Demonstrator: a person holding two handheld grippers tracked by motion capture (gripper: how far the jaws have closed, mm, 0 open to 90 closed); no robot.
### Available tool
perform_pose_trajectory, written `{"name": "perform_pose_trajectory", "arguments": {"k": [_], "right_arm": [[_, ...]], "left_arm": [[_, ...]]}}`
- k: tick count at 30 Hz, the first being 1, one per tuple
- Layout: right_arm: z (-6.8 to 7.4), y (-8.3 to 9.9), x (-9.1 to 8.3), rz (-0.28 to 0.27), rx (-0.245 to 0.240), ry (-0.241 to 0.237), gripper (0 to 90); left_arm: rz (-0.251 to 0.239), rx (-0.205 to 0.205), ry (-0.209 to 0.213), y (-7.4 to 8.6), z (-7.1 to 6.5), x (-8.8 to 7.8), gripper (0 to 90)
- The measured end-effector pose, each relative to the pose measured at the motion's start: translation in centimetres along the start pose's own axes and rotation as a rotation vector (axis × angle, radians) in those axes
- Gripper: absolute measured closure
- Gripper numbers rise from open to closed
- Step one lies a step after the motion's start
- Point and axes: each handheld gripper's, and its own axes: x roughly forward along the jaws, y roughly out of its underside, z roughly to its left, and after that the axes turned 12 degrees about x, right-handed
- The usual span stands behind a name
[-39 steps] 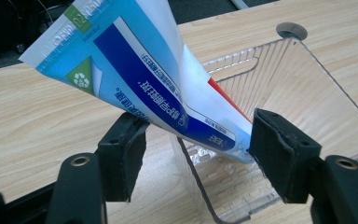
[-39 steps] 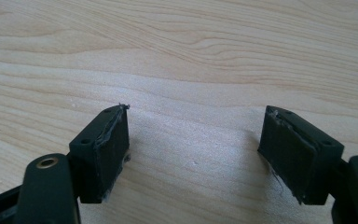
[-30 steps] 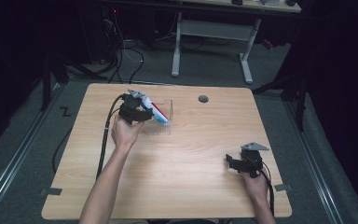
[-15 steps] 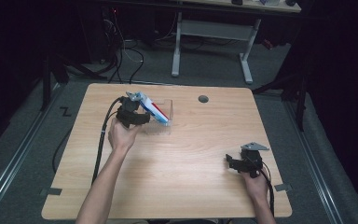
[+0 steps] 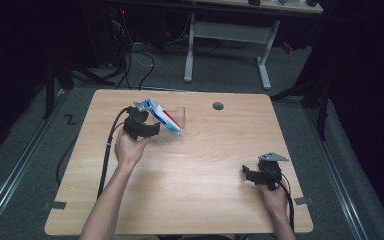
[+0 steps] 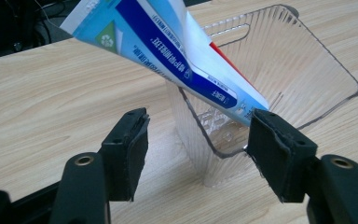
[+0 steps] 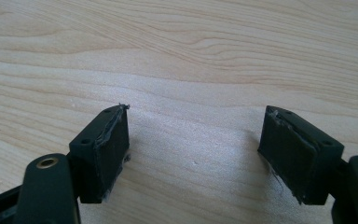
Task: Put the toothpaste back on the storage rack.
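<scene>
High view: a wooden table [image 5: 195,200] carries a clear plastic box [image 5: 176,131] near its far left part, with a blue, white and red toothpaste tube [image 5: 161,114] leaning slantwise in it, upper end jutting past the rim toward the left gripper [image 5: 147,129]. That gripper sits just beside the box on its left side. The right gripper [image 5: 252,175] lies well apart, near the table's near right corner, resting low over bare wood.

Left gripper view: the ribbed box [image 6: 279,79] stands upright between the gripper's [image 6: 200,140] two black jaws, which have just been closing a little. The right pad is at the box's near rim; the left pad stands clear of the wall, so nothing is clamped. The tube [image 6: 168,51] tilts out over the box's rim.

Right gripper view: the jaws of the right gripper [image 7: 193,140] stand wide apart over bare wood, holding nothing.
</scene>
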Motion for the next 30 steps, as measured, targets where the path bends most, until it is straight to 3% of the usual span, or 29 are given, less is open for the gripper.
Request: {"name": "perform_pose_trajectory", "arguments": {"k": [30], "right_arm": [[0.0,0.0,0.0,0.000,0.000,0.000,23.8]], "left_arm": [[-0.012,-0.021,0.012,2.8,-0.1,-1.5,40.1]]}}
